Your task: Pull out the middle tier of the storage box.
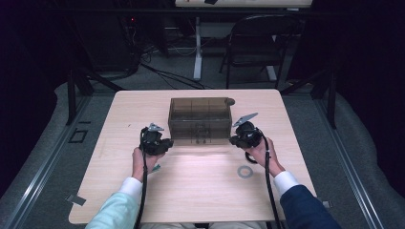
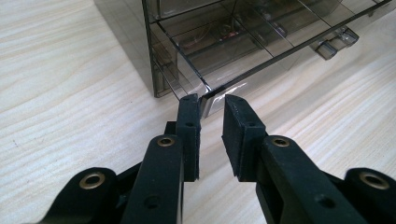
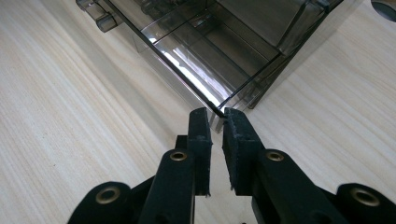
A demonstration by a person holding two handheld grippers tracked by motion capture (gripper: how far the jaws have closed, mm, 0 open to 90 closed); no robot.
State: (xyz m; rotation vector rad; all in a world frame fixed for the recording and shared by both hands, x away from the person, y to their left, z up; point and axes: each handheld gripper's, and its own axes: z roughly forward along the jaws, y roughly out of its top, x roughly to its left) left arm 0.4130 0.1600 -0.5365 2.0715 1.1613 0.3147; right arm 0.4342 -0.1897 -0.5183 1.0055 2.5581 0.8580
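One smoky clear compartment box point(image 1: 200, 119) is counted on the one wooden surface point(image 1: 143, 191), and two clasps point(image 2: 337, 41) are seen on its front edge. Two tongs are counted, the left tongs point(image 1: 168, 143) and the right tongs point(image 1: 234, 140), each held by one hand, so two hands point(image 1: 143, 162) are counted. Each pair of tongs is made up of two black jaws. One grey ring point(image 1: 245, 171) is counted on the surface, and one small dark round thing point(image 1: 230, 101) by the box's far corner. One folding chair point(image 1: 255, 43) is counted beyond the surface.
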